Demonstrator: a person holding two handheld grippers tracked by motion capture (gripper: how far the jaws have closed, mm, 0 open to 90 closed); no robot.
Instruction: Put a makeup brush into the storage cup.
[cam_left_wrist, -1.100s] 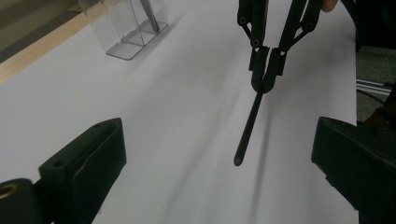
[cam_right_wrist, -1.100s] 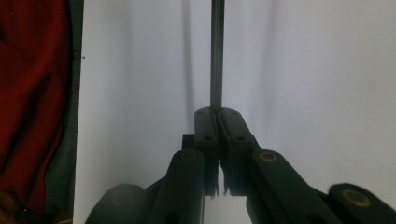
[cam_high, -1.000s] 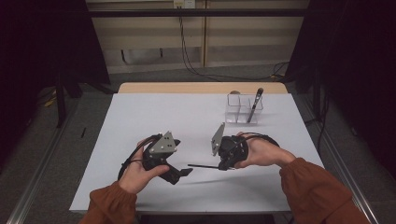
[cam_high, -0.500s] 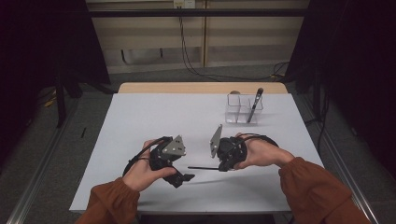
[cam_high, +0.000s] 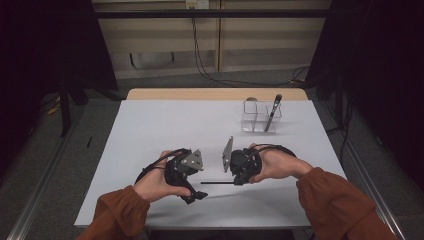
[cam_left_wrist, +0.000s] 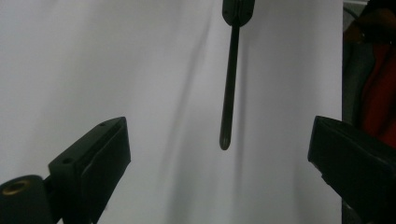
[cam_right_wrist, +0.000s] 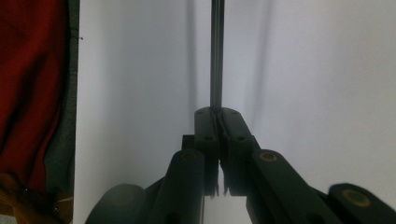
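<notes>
Holder (cam_high: 256, 116) of clear plastic, split into compartments, stands near the far right of the white table (cam_high: 165, 125); one dark pen (cam_high: 273, 111) leans upright in its right compartment, and the left compartment looks empty, though the clear walls make that hard to judge. Near the front edge, the right gripper (cam_high: 235, 176) lies sideways in the right hand (cam_high: 272, 164), pointing toward the left one, its jaws pressed together on the end of a thin black rod (cam_high: 216, 183). In the right gripper view the rod (cam_right_wrist: 216, 51) runs straight out from the closed jaws, level above the table. The left gripper (cam_high: 196, 195), in the left hand (cam_high: 155, 181), is angled toward the rod's free tip; its jaws stand wide apart and hold nothing. In the left gripper view the rod (cam_left_wrist: 229, 84) points down the middle between those jaws, its tip just short of them. Both forearms wear rust-orange sleeves (cam_high: 335, 200).
</notes>
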